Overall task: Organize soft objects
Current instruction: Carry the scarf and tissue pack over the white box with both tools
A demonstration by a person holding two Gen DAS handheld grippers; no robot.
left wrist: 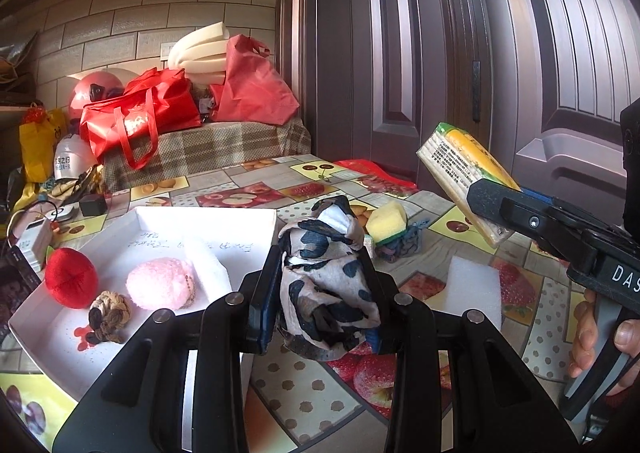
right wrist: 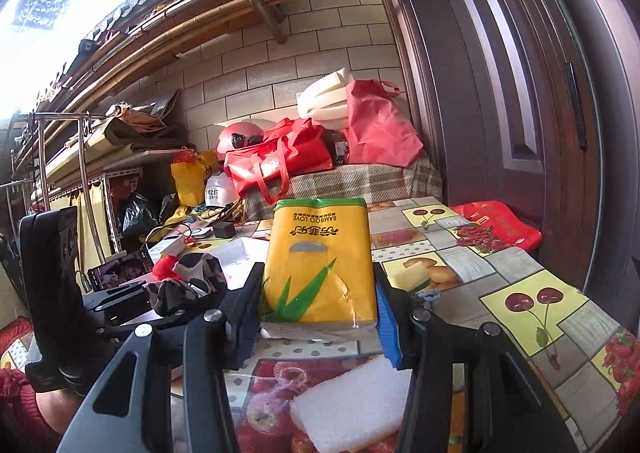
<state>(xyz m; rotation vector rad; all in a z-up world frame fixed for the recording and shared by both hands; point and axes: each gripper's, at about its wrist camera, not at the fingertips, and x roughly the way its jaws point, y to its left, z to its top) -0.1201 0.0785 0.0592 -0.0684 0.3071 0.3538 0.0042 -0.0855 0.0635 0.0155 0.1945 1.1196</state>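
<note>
left gripper (left wrist: 326, 293): clenched on a crumpled white cloth with dark navy blotches (left wrist: 324, 273), held clear of the table, probably so it can travel to the tray without dragging.
right gripper (right wrist: 316, 317): grasping a yellow plastic-wrapped pack of tissues with a green leaf print (right wrist: 320, 261) by its two long sides, lifted and tilted, most of the pack sticking out past the fingers.
white shallow cardboard tray (left wrist: 208, 221): near left on the table; it looks like the collecting place, since soft things already lie in it.
in the tray: a red stuffed fabric ball (left wrist: 71, 277), a pink fluffy knitted pouch (left wrist: 160, 284), a brown and beige knotted cord ball (left wrist: 109, 316).
still on the fruit-print tablecloth (left wrist: 288, 393): a yellow sponge with a green base (left wrist: 386, 221) at far centre, resting on a blue-grey knitted bundle (left wrist: 402, 247); a white foam block (left wrist: 474, 285) near right.
judgement: both held things seem bound for the tray.
</note>
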